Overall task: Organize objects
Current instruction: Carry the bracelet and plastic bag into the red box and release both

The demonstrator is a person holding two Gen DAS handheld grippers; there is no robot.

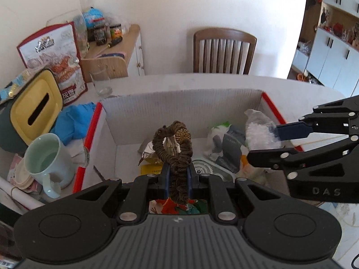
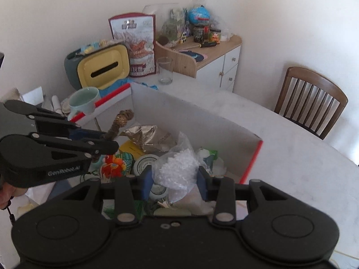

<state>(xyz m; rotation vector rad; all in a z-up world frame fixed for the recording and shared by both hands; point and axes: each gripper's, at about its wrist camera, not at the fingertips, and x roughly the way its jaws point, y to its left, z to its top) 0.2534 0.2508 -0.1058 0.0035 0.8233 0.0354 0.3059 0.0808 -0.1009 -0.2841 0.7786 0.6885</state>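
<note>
My left gripper [image 1: 178, 174] is shut on a brown braided rope ring [image 1: 177, 150] with a gold band, held upright above the white cardboard box [image 1: 179, 103]. It also shows in the right wrist view [image 2: 122, 121], where the left gripper [image 2: 107, 140] comes in from the left. My right gripper [image 2: 175, 179] is closed on a clear plastic bag of white bits [image 2: 177, 170], over the box's right part. In the left wrist view the right gripper [image 1: 262, 143] holds that bag [image 1: 260, 130] from the right.
The box holds a foil pouch [image 2: 148, 136], a yellow pack, tape rolls and other items. Left of the box stand a pale green mug [image 1: 47, 163], a yellow-lidded bin [image 1: 36, 107], a glass [image 1: 101, 80] and a snack bag. A wooden chair [image 1: 224, 51] stands behind the table.
</note>
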